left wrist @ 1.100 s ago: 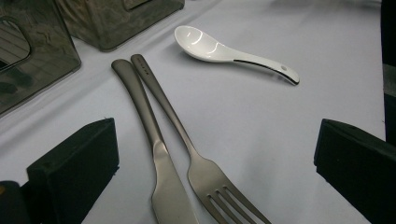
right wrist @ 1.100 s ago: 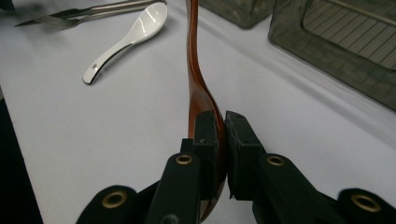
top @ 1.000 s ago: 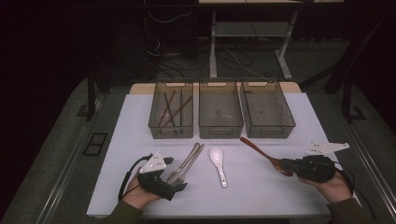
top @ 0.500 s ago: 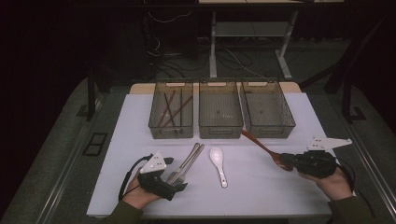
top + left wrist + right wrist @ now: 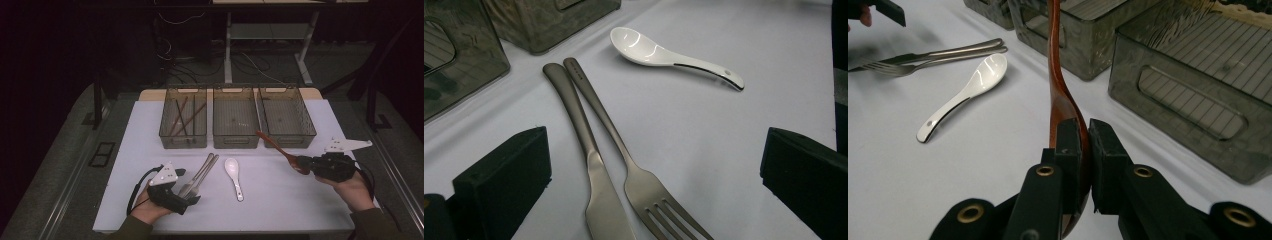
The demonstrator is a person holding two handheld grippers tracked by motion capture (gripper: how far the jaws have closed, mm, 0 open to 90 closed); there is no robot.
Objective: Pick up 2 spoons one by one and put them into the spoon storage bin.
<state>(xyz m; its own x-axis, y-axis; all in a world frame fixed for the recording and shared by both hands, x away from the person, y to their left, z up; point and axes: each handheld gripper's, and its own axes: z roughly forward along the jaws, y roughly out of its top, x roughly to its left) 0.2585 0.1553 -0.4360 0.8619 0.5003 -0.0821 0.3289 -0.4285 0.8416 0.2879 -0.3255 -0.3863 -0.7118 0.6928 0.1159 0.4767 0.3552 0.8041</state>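
Between the pads of the right tongs (image 5: 1083, 165) sits the bowl of the wooden spoon (image 5: 1060, 85), clamped tight, its handle running straight ahead toward the three bins. From the high view, the right tongs (image 5: 309, 164) hold that wooden spoon (image 5: 277, 146) lifted off the counter (image 5: 280, 200), handle tip just short of the right bin (image 5: 286, 116). Gripping by the bowl leaves the long handle free to lead in over the rim, which looks like the reason for the hold. My read: a sorting job, cutlery by kind, with this spoon bound for one of the bare bins.

Over to the left tongs (image 5: 649, 190), spread wide and grasping nothing, one black pad (image 5: 504, 175) either side of the knife (image 5: 589, 165) and fork (image 5: 634, 170). Those two lie side by side, touching along the handles, which point away toward the bins. That straddle looks like a line-up for a pick.

The white spoon (image 5: 664, 50) lies beyond the left tongs, apart from the fork.

What the high view adds: chopsticks (image 5: 182, 117) already in the left bin (image 5: 183, 117), while the middle bin (image 5: 235, 116) appears bare, and neither gripper view shows inside them. What the right gripper view adds: the squeeze itself, pads pressed flat on the wood, too small to judge from above. The left gripper view gives the clear gap around the cutlery.
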